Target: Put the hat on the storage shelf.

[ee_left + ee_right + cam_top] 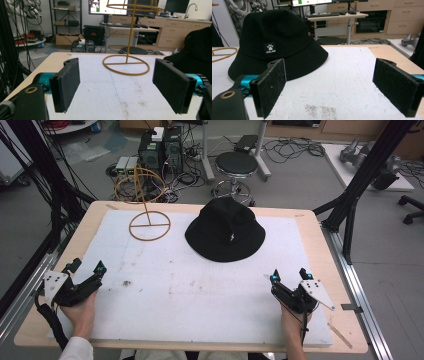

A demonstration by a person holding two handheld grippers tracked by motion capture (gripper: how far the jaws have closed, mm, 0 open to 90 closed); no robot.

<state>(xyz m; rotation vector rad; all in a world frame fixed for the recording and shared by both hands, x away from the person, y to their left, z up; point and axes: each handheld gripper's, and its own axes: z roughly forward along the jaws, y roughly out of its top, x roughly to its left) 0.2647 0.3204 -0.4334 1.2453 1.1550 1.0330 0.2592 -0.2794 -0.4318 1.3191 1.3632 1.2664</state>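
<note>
A black bucket hat [225, 229] with a small white paw label sits brim-down at the back centre of the white mat [200, 290]; in the right gripper view the hat [277, 42] lies ahead and to the left. A yellow wire stand [148, 210] with a ring base and a ring-shaped top stands to the hat's left; the left gripper view has the stand [127, 62] straight ahead. My left gripper [88, 267] rests open at the mat's near left. My right gripper [289, 275] rests open at the near right. Nothing is between either pair of jaws.
The mat covers most of a wooden table [320, 240]. Small dark stains [126, 283] mark the mat. Black frame struts [360, 175] rise at the right and left. A stool [236, 167] and computer boxes [160, 150] stand on the floor behind the table.
</note>
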